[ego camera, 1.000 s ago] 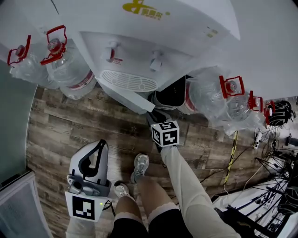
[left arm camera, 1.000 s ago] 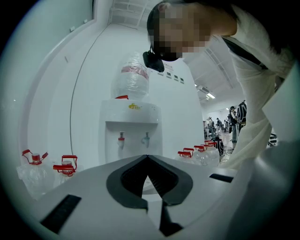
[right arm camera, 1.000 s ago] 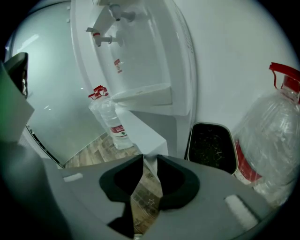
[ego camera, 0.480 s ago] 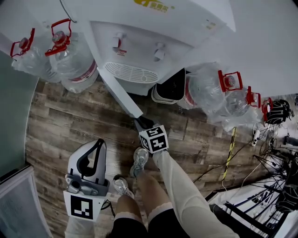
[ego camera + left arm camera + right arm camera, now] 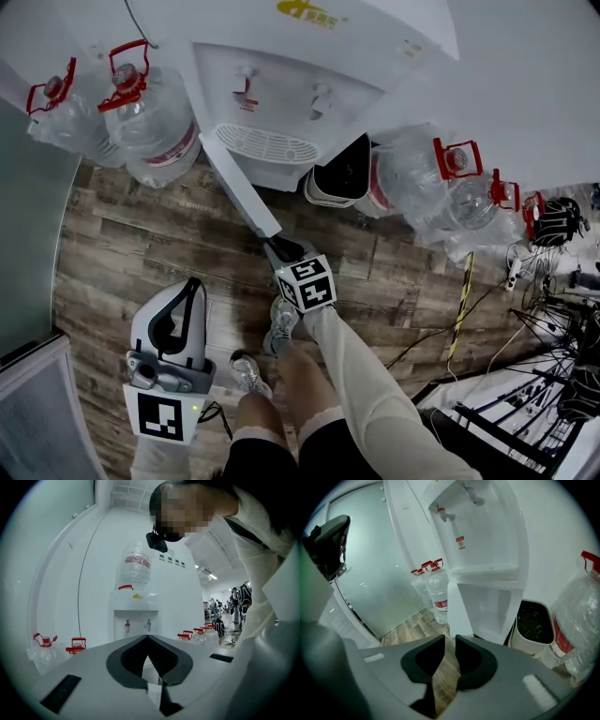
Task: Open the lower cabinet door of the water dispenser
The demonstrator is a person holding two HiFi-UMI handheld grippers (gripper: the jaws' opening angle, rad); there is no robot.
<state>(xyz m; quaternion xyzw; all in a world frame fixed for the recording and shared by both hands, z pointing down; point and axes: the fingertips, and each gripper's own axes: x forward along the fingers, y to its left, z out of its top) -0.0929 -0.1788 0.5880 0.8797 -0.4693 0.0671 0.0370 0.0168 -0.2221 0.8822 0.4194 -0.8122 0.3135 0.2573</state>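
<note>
The white water dispenser (image 5: 309,56) stands at the top of the head view. Its lower cabinet door (image 5: 242,186) is swung out toward me over the wood floor. My right gripper (image 5: 278,247) is at the door's free edge with its jaws closed to a narrow gap on that edge. In the right gripper view, the door (image 5: 459,611) ends just at the right gripper (image 5: 450,637), and the empty white cabinet (image 5: 497,611) shows behind it. My left gripper (image 5: 195,284) hangs low at the left, shut and holding nothing. In its own view, the left gripper (image 5: 147,637) faces the dispenser (image 5: 136,616).
Clear water jugs with red handles (image 5: 150,122) stand left of the dispenser, and more jugs (image 5: 412,187) stand to its right. A bin with a black liner (image 5: 342,173) sits beside the cabinet. Cables (image 5: 464,309) trail at the right. My shoes (image 5: 281,323) are below the right gripper.
The right gripper has moved back toward me and leftward. The door has swung further out with it. The left gripper has drifted slightly lower in the view.
</note>
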